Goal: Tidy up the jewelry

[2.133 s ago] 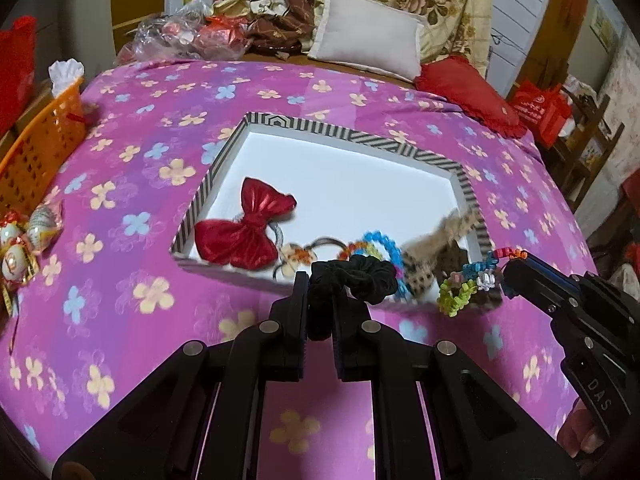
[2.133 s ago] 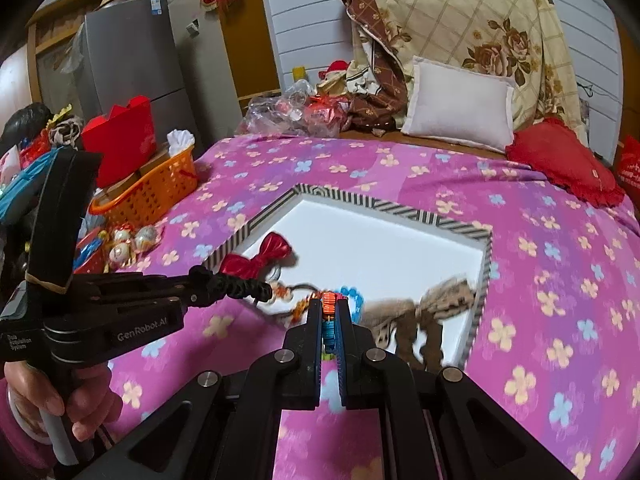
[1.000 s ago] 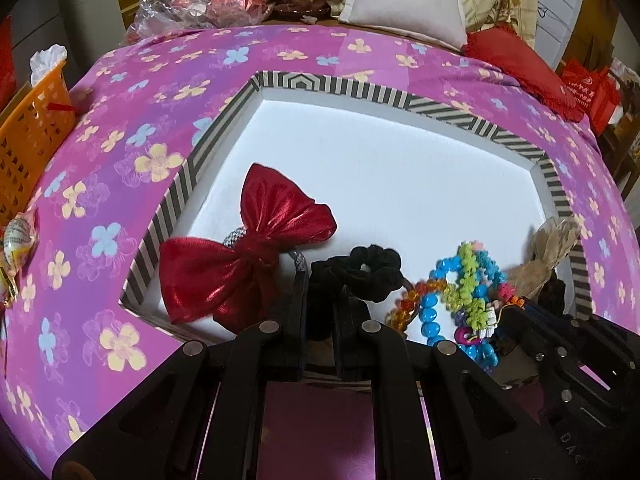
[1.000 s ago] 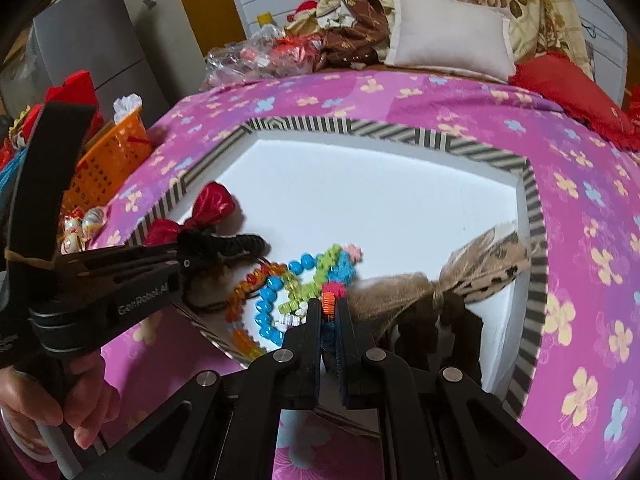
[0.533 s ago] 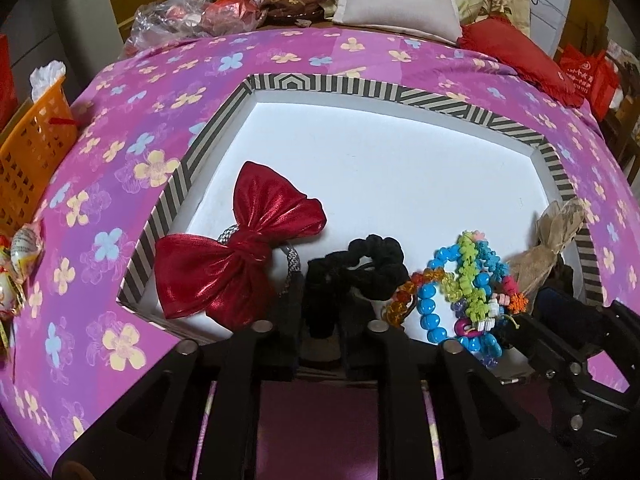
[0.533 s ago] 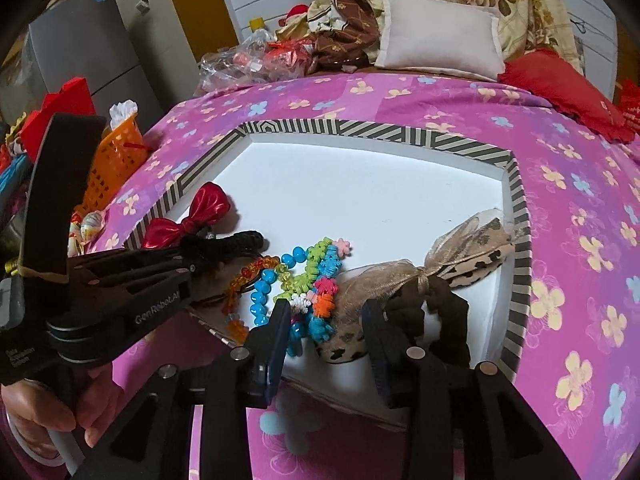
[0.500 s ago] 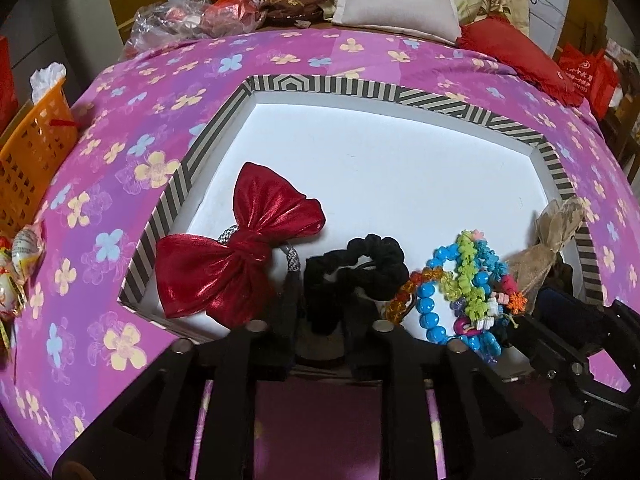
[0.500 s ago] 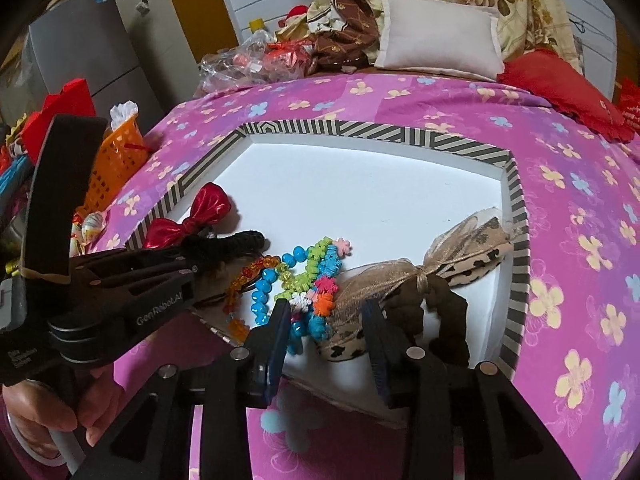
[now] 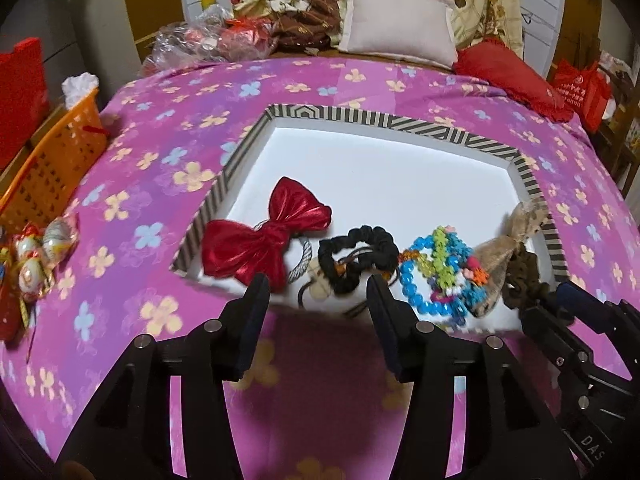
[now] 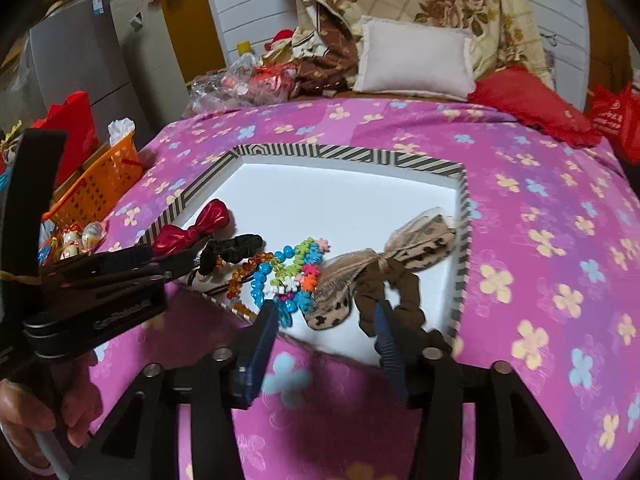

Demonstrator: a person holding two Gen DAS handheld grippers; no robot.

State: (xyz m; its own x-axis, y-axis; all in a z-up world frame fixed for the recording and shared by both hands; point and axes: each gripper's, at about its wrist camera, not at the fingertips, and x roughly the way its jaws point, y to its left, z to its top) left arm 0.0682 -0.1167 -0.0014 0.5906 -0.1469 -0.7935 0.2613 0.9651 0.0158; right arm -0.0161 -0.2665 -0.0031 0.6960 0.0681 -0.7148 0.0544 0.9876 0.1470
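A white tray with a striped rim (image 9: 448, 132) (image 10: 352, 156) lies on the purple flowered bedspread. Along its near edge lie a red bow (image 9: 264, 240) (image 10: 192, 230), a black scrunchie (image 9: 360, 258) (image 10: 232, 250), colourful bead bracelets (image 9: 440, 272) (image 10: 292, 276) and a tan leopard bow with a brown scrunchie (image 9: 508, 256) (image 10: 384, 276). My left gripper (image 9: 318, 290) is open and empty, just short of the black scrunchie. My right gripper (image 10: 326, 322) is open and empty, in front of the bracelets and the tan bow.
An orange basket (image 9: 44, 168) (image 10: 100, 176) and wrapped sweets (image 9: 36, 248) sit at the bed's left edge. Pillows (image 9: 396, 24), a red cushion (image 9: 508, 68) and a plastic bag (image 9: 192, 40) lie at the far end.
Both grippers opened and let go: the black scrunchie and the bead bracelet now lie in the tray. Both grippers drew back from the tray's near edge.
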